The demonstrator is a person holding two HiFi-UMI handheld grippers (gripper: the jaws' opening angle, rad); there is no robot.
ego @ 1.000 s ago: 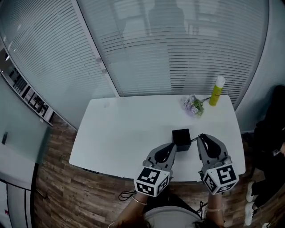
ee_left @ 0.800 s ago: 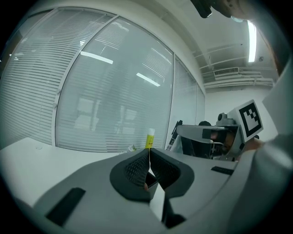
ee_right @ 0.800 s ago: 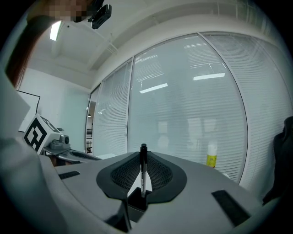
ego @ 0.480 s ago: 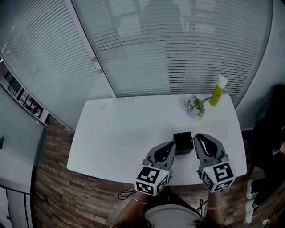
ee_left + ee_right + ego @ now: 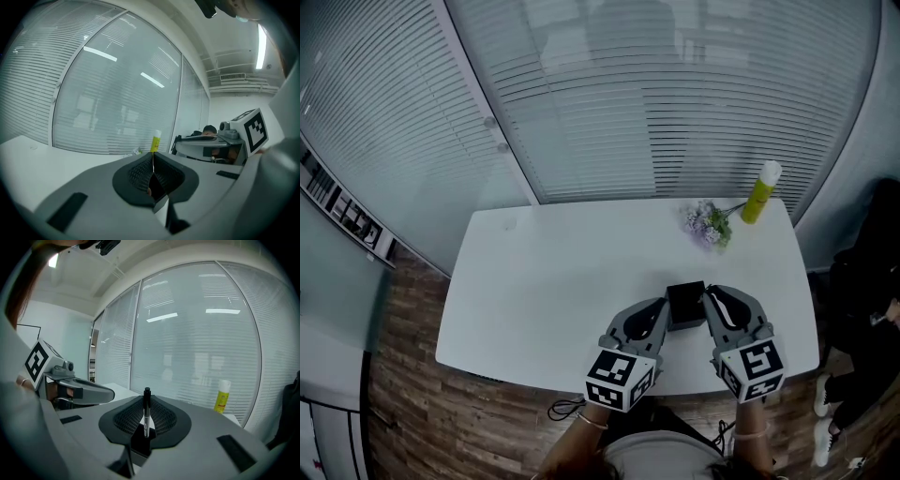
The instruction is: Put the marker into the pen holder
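Note:
A black cube-shaped pen holder point(image 5: 685, 304) stands near the front edge of the white table point(image 5: 562, 272). My right gripper point(image 5: 710, 298) is just right of the holder, shut on a slim black-and-white marker point(image 5: 146, 411). The marker stands upright between the pads, cap end up, and its lower end points down at the dark holder point(image 5: 140, 445). In the head view the marker is too small to make out. My left gripper point(image 5: 664, 311) sits against the holder's left side. Its jaws point(image 5: 152, 171) are shut with nothing between them.
A yellow bottle point(image 5: 759, 191) with a white cap stands at the table's far right corner, with a small bunch of purple flowers point(image 5: 706, 223) beside it. Window blinds run behind the table. A dark-clothed person point(image 5: 872, 281) is at the right edge.
My right gripper has moved left with the marker, closing the gap to the pen holder. The left gripper has stayed beside the holder.

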